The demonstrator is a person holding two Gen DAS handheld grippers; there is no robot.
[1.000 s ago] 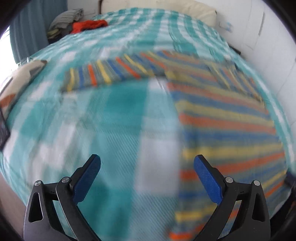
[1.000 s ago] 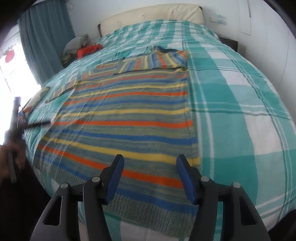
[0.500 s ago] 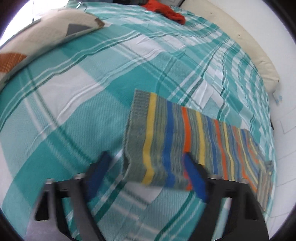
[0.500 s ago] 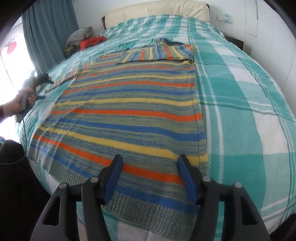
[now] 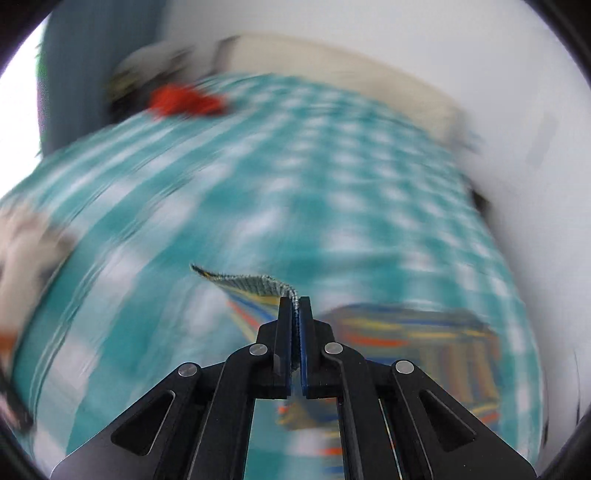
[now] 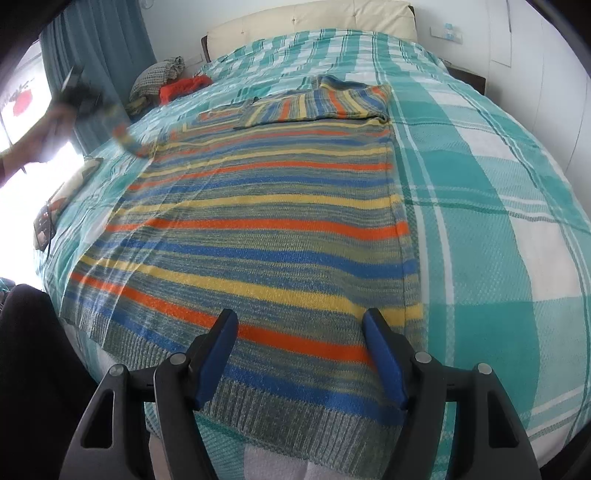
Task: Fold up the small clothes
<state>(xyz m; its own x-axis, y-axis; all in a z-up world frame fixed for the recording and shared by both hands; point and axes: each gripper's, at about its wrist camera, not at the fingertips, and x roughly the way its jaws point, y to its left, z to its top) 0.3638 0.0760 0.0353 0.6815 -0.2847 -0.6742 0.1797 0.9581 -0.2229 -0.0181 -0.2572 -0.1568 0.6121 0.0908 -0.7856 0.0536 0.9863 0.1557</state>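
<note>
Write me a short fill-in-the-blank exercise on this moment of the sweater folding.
1. The left gripper is shut on the ribbed cuff of the sweater's ____.
2. The sweater lies spread on a checked ____.
3. The right gripper hangs above the sweater's ribbed ____, with nothing between its fingers.
4. Beside the headboard lies a bright ____ garment.

Missing words: sleeve; bedspread; hem; red

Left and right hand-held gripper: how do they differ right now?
The left hand-held gripper is shut on the ribbed cuff of the striped sweater's sleeve, lifted off the bed; the right hand-held gripper holds nothing, its jaws opening above the sweater's hem. The left wrist view is motion-blurred; the right is sharp. Both have blue pads.
</note>
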